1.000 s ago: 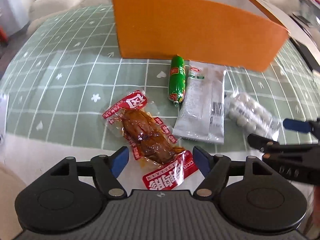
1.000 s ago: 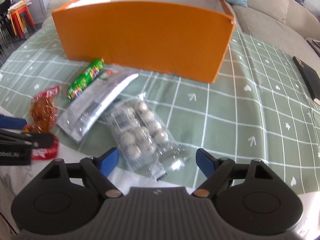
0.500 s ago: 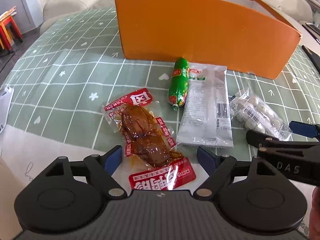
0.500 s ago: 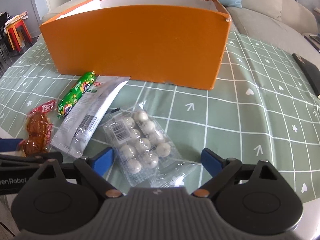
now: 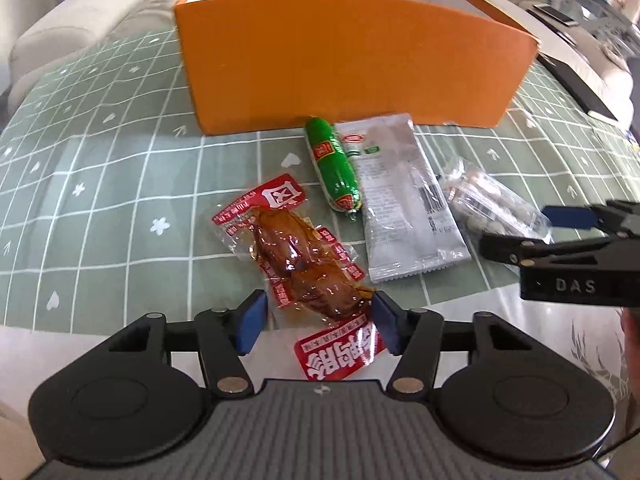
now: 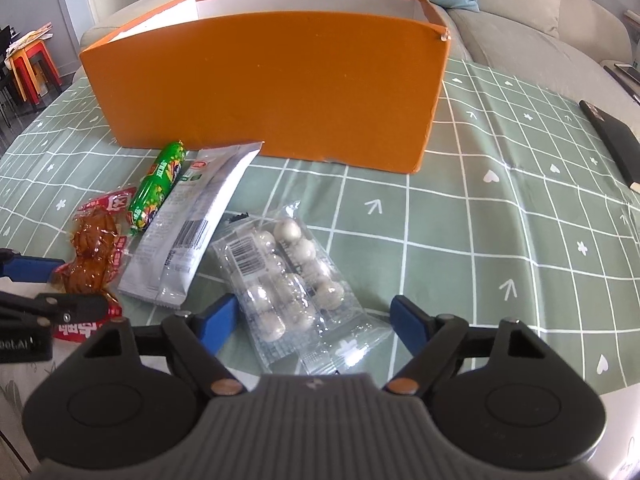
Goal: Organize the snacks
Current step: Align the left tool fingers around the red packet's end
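An orange box [image 5: 352,60] with a white inside stands at the back of the green checked tablecloth; it also shows in the right wrist view [image 6: 272,92]. In front of it lie a red packet of brown meat [image 5: 296,256], a green sausage [image 5: 334,168], a silver packet [image 5: 400,196] and a clear bag of white balls [image 6: 292,276]. My left gripper [image 5: 316,322] is open, its jaws on either side of the meat packet's near end. My right gripper [image 6: 312,324] is open, its jaws on either side of the ball bag's near end.
A black flat object [image 6: 616,140] lies at the right on the cloth. A sofa with cushions [image 6: 516,4] stands behind the table. Red stools [image 6: 30,68] stand far left. The table's white front edge [image 5: 80,344] is just under my grippers.
Both grippers have moved forward and lower. The left jaws now flank the meat packet, narrower than before. The right jaws now flank the ball bag.
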